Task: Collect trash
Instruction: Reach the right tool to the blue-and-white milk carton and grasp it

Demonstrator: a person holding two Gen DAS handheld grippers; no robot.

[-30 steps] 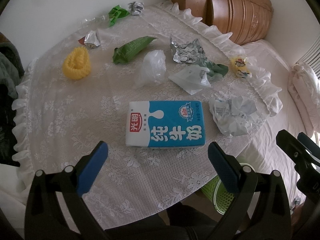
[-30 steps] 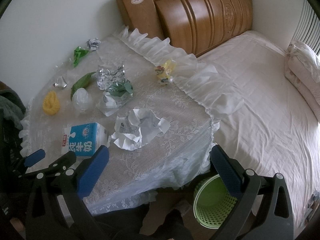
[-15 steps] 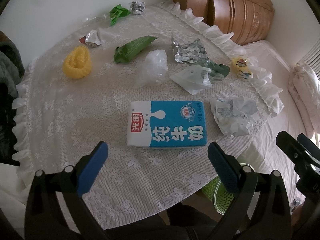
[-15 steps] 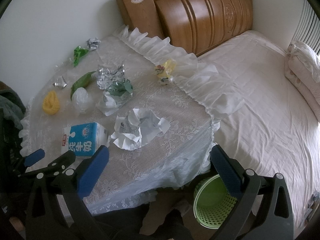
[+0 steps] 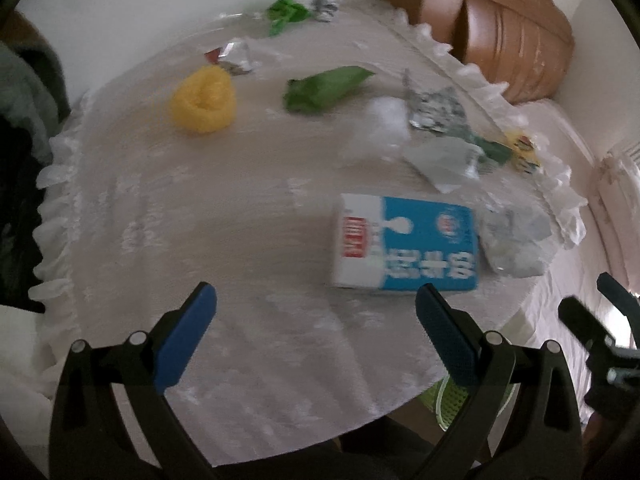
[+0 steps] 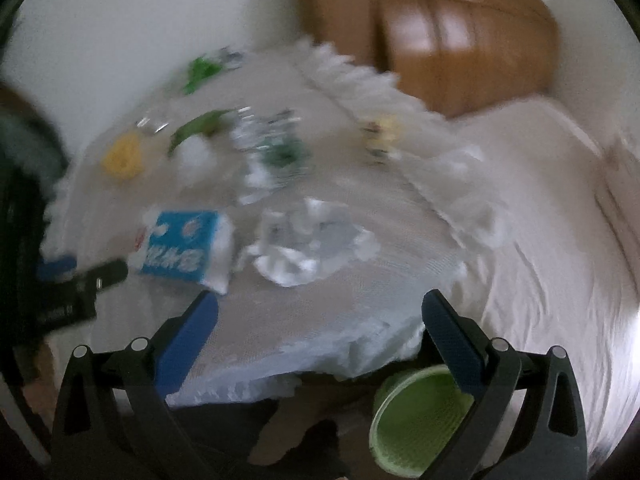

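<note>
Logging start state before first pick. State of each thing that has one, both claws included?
left claw: open, empty, over the table
right claw: open, empty
milk carton: lying flat on the table, untouched
crumpled paper: balled, beside the carton
green wrapper: lying flat
yellow scrunchie: coiled
green bin: upright on the floor, open; contents unclear
</note>
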